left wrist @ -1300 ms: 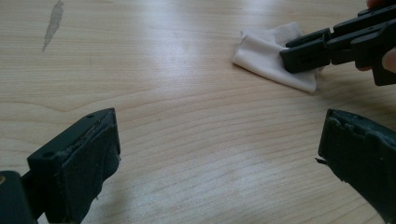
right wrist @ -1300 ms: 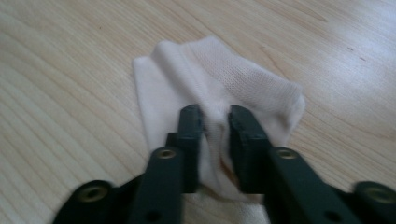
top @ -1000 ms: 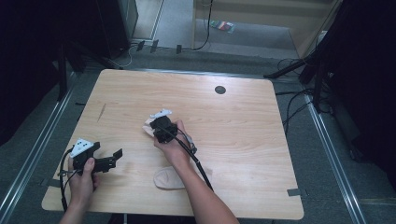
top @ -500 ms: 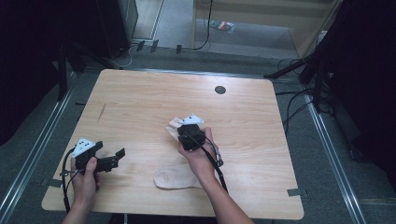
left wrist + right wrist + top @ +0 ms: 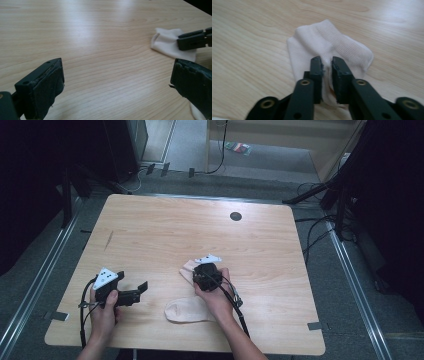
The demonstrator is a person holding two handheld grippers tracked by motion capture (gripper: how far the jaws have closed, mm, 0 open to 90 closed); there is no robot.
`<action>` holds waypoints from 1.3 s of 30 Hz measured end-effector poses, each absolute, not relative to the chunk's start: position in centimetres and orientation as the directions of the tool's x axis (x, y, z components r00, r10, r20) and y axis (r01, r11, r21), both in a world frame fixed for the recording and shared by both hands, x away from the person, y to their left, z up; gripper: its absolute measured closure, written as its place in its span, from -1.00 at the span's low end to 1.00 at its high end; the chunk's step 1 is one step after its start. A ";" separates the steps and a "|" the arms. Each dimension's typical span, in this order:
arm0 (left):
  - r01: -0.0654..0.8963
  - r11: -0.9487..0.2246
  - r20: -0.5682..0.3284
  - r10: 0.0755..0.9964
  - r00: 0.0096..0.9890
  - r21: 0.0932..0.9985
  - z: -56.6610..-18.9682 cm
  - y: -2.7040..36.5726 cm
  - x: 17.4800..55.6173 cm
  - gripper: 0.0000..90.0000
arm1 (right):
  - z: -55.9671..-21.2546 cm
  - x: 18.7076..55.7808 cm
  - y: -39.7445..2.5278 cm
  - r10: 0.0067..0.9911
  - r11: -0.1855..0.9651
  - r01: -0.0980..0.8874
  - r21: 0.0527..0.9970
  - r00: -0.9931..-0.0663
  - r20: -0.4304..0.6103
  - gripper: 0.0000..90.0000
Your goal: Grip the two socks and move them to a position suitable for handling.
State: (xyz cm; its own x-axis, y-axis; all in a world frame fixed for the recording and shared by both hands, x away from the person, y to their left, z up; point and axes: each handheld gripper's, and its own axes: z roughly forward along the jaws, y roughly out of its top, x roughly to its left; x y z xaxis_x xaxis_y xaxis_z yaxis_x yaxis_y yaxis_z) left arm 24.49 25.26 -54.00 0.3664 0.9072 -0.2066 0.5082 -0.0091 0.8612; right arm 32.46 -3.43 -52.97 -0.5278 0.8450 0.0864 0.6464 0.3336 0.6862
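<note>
The right gripper [image 5: 326, 65] pinched a white sock [image 5: 329, 45] on the table [image 5: 165, 227], while the left gripper [image 5: 117, 82] stood wide apart.

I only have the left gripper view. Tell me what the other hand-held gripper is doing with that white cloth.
Observer: It is a white sock; the right hand-held gripper has its jaws pinched on a fold of it.
Operator: Report any other socks.
Observer: A second sock lies flat near the table's front edge, beside the right hand.
Operator: Give me my own hand-held gripper's position.
Observer: The left hand-held gripper is over the table's front left, jaws wide open, holding nothing.
</note>
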 end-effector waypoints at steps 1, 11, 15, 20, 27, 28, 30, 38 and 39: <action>0.504 -0.016 -0.201 0.906 0.373 0.863 -53.9 25.0 24.5 -1.00 | -53.0 32.5 -3.4 0.845 0.334 0.646 0.686 -0.528 0.086 0.39; 0.512 -0.037 -0.214 0.881 0.422 0.858 -53.2 22.3 25.5 -1.00 | -50.8 35.0 -6.7 0.865 0.250 0.625 0.740 -0.487 0.119 0.32; 0.517 -0.052 -0.209 0.877 0.433 0.855 -53.1 21.5 26.1 -1.00 | -51.8 36.5 -7.0 0.846 0.269 0.651 0.710 -0.512 0.149 0.29; 0.526 -0.063 -0.216 0.866 0.451 0.848 -53.3 20.5 26.9 -1.00 | -52.6 36.6 -6.9 0.812 0.296 0.662 0.688 -0.554 0.184 0.20; 0.543 -0.069 -0.229 0.857 0.462 0.837 -53.7 19.7 27.2 -1.00 | -52.9 35.7 -5.6 0.818 0.351 0.644 0.680 -0.564 0.112 0.74; 0.543 -0.070 -0.228 0.857 0.462 0.837 -53.7 19.7 27.2 -1.00 | -52.9 35.7 -5.6 0.818 0.351 0.644 0.680 -0.564 0.112 0.74; 0.545 -0.064 -0.233 0.857 0.459 0.836 -53.7 19.7 27.2 -1.00 | -52.4 35.3 -5.5 0.816 0.349 0.631 0.693 -0.569 0.107 0.90; 0.559 -0.070 -0.248 0.845 0.473 0.827 -53.8 18.9 27.5 -1.00 | -50.4 34.0 -4.3 0.796 0.337 0.604 0.722 -0.592 0.124 0.96; 0.559 -0.079 -0.244 0.844 0.478 0.825 -53.7 18.7 27.5 -1.00 | -49.6 33.9 -3.9 0.790 0.325 0.600 0.731 -0.597 0.140 0.96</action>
State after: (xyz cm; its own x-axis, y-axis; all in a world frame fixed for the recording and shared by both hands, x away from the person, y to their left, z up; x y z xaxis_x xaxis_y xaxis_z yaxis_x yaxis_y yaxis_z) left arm 27.49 18.71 -53.75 0.4784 0.8436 -0.2437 0.5592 -0.0788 0.8253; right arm 33.86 -3.87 -49.64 -0.5973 0.7898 0.1397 0.6002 0.3246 0.7310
